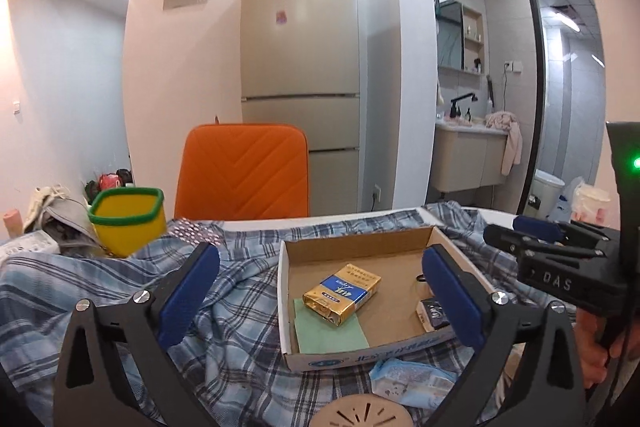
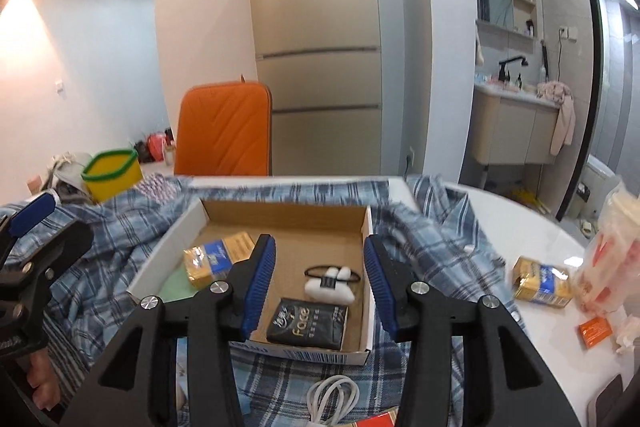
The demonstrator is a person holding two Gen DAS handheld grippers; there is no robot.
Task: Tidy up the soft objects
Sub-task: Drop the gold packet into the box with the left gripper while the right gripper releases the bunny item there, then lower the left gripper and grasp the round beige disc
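A shallow cardboard box (image 1: pixel 356 241) (image 2: pixel 280 211) sits on a blue plaid shirt (image 1: pixel 240 291) (image 2: pixel 432 239). In it lie a gold and blue tissue pack (image 1: pixel 342 293) (image 2: pixel 218 259), a green sheet (image 1: pixel 330 333), a black tissue pack (image 2: pixel 307 323) and a white bundle with a black band (image 2: pixel 330 283). My left gripper (image 1: pixel 320 295) is open and empty above the box's left part. My right gripper (image 2: pixel 320 283) is open and empty above the box's right part. A second gold and blue pack (image 2: pixel 542 281) lies on the white table (image 2: pixel 540 227) to the right.
A yellow tub with a green rim (image 1: pixel 128 221) (image 2: pixel 112 177) stands at the back left beside an orange chair (image 1: pixel 244 171). A light blue pack (image 1: pixel 412 381) and a white cable (image 2: pixel 332 399) lie in front of the box. A small orange packet (image 2: pixel 596 331) and plastic bags (image 2: pixel 616 263) are at the right.
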